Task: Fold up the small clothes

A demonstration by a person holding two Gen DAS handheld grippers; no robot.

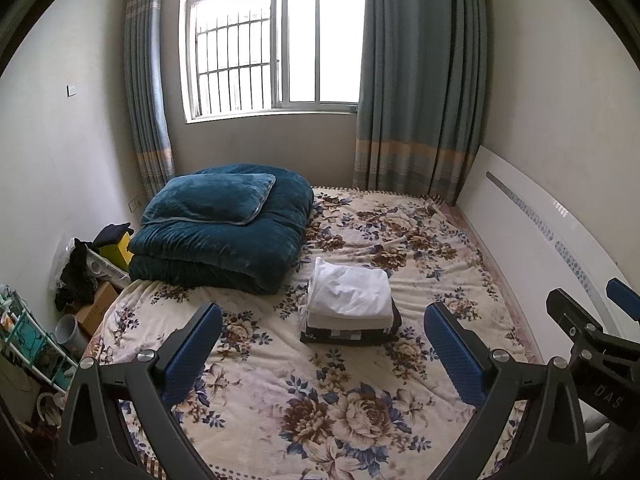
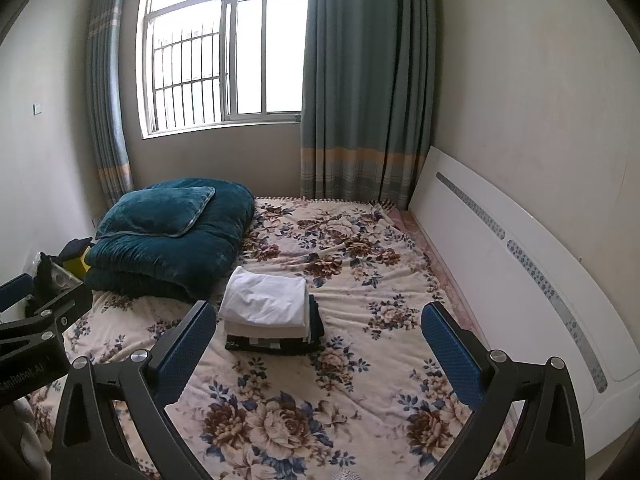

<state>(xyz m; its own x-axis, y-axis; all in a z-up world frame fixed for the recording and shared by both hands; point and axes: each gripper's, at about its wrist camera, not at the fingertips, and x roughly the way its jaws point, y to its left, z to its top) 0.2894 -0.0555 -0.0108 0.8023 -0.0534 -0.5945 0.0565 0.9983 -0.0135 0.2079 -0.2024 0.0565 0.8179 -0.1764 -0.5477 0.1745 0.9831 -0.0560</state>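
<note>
Your left hand-held gripper (image 1: 322, 344) and right hand-held gripper (image 2: 318, 344) hang apart, empty; ahead, the folded stack (image 1: 350, 308) looks finished on the bed (image 1: 360, 408), nothing unfolded visible.

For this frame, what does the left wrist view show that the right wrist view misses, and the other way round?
Only the left wrist view shows the teal wire rack, the grey cylindrical bin and the brown cardboard box on the floor beside the bed.

Only the right wrist view shows the long white headboard panel running almost to its near end.

Both share the stack of folded clothes topped by a white garment on the floral bedspread, the folded teal plush quilt, and both open, empty tongs: left, right.
</note>
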